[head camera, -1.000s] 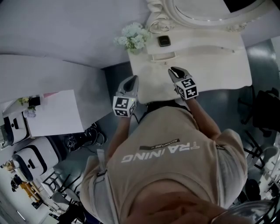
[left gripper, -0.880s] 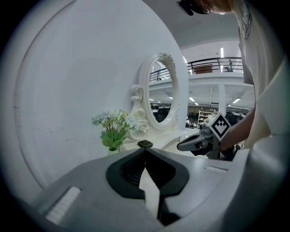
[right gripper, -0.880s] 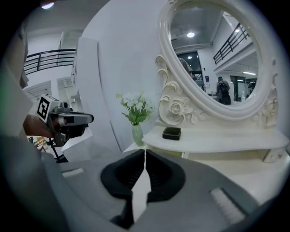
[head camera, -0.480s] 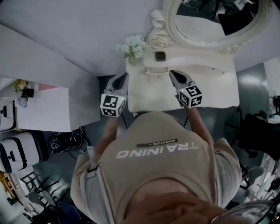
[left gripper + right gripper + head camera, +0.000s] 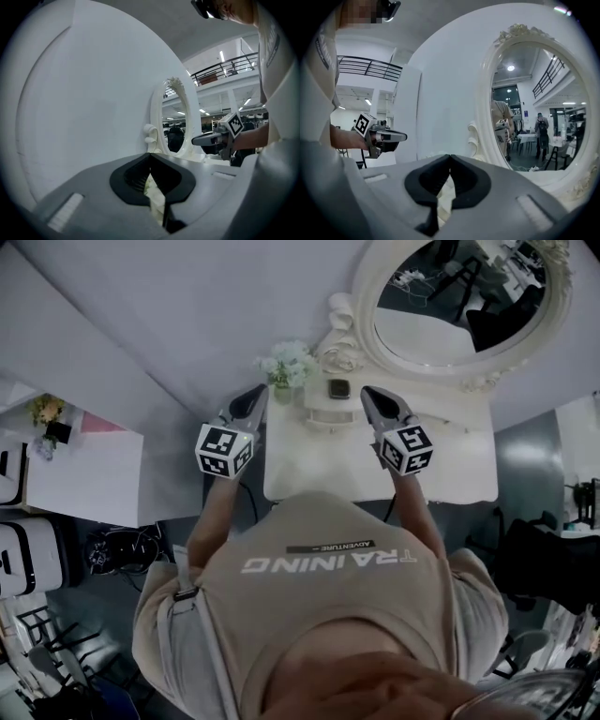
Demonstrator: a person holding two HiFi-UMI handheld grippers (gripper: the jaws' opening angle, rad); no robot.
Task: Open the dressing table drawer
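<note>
Both the left gripper point(image 5: 255, 396) and right gripper point(image 5: 372, 395) have jaws shut, empty; go lower, open one, pull the drawer straight.

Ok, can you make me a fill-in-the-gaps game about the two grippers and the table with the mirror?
1. The left gripper and the right gripper both have their jaws ___.
2. The flowers stand nearer the ___ gripper.
3. The mirror above the dressing table has an ___ shape.
Missing words: shut, left, oval.
</note>
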